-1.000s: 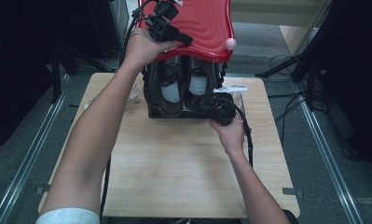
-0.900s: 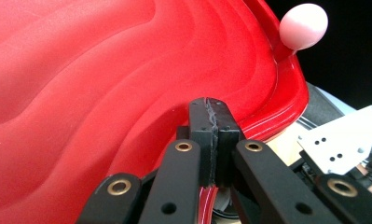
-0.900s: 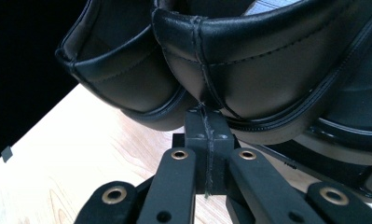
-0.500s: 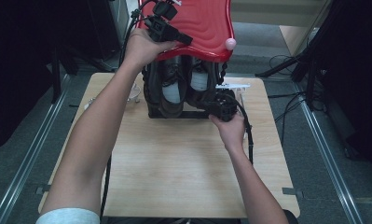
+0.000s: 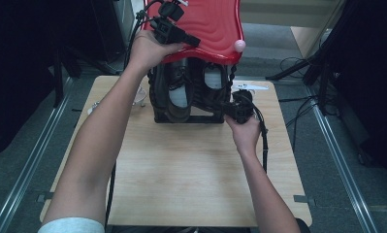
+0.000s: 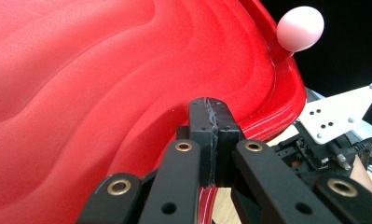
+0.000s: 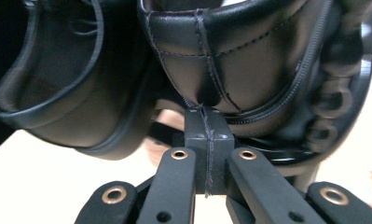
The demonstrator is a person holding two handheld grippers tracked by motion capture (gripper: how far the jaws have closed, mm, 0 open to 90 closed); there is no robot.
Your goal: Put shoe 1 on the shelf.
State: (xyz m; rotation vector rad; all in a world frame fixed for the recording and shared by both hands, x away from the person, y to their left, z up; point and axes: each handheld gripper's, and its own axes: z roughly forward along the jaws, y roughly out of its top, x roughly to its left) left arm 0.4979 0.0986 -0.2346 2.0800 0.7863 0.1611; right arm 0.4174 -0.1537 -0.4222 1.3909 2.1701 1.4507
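Black shoe (image 7: 249, 65) heel against tips of closed right gripper (image 7: 206, 122) jaws.

Black left gripper (image 6: 210, 126) and right gripper (image 7: 207, 133): jaw links are fastened with brass-ringed pivots; a perforated grey three-cornered plate (image 6: 338, 114) is carried; black cables are trailed. A pale short sleeve (image 5: 70, 225) is worn.

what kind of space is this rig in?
Probably a lab or workshop recording bay: a bare wooden table standing between metal floor rails, loose cables on grey flooring, and dark equipment around it.
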